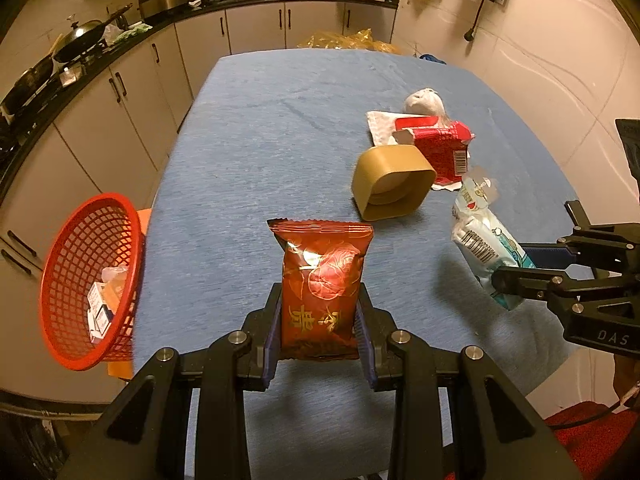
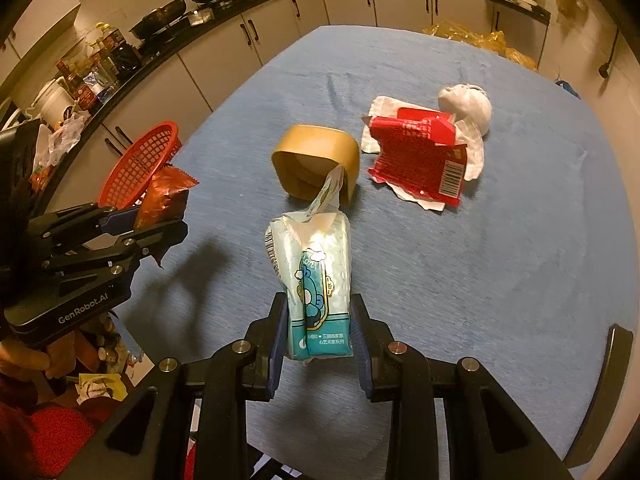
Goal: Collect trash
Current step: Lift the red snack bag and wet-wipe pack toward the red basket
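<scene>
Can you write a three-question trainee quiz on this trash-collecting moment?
1. True or false: the left gripper is shut on the red snack packet.
2. What does the right gripper hold? A) tan cup B) pale blue tissue pack C) white wad
3. Which container at the table's edge already has trash in it?

Key: 1 true. 2 B, the tissue pack. 3 the red basket.

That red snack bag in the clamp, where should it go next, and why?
Probably sideways to the red basket. The left hand-held gripper already holds the red snack bag clear of the table, and the basket, already holding trash, stands just off the table's edge.
</scene>
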Tool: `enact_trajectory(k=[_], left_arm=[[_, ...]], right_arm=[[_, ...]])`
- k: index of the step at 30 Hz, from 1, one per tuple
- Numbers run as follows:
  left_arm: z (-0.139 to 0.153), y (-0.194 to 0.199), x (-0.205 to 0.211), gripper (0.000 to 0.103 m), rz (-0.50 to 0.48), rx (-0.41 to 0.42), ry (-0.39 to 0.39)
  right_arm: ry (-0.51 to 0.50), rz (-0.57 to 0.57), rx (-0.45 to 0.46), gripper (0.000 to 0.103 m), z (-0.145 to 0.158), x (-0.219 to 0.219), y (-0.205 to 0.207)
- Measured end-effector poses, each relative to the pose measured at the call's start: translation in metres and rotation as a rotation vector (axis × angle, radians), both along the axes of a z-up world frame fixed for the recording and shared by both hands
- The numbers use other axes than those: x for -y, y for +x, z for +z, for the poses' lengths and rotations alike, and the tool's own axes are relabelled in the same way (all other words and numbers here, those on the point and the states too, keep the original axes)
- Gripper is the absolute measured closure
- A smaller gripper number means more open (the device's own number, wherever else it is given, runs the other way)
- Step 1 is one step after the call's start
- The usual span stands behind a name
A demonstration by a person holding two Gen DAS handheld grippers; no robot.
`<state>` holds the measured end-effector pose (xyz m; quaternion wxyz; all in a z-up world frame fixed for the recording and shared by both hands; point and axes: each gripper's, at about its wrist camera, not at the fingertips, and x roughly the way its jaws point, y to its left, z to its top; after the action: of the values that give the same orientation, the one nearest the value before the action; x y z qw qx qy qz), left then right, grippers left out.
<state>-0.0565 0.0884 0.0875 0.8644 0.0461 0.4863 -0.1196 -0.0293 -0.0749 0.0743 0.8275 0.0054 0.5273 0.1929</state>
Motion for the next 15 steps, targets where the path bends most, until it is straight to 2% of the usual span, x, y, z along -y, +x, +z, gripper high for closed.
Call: enact_trajectory(k=[15], left_arm=[[0.003, -0.005, -0.029, 0.072, 0.043, 0.017, 0.001]], right_arm=[[-0.054, 0.011, 0.038, 0.071, 0.009, -0.030, 0.008]])
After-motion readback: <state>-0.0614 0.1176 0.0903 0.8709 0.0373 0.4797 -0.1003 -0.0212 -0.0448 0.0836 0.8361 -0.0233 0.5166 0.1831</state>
